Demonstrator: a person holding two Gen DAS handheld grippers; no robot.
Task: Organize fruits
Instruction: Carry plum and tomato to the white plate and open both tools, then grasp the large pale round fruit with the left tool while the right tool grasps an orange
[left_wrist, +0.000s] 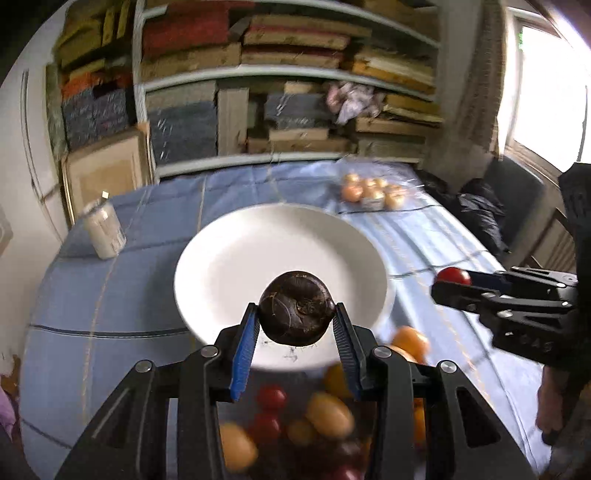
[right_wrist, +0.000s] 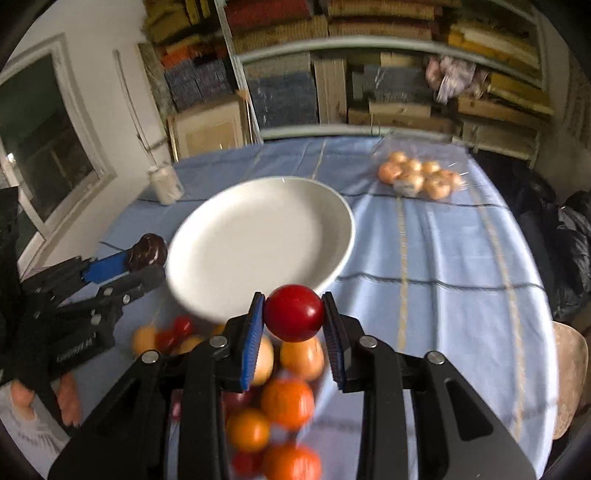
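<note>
Blurred fruit pile (right_wrist: 280, 402) behind the gripper, cut off below.

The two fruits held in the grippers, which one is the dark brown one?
The dark brown fruit in the left gripper, clamped between its blue pads in front of the white plate. The right gripper holds a glossy red fruit instead.
</note>
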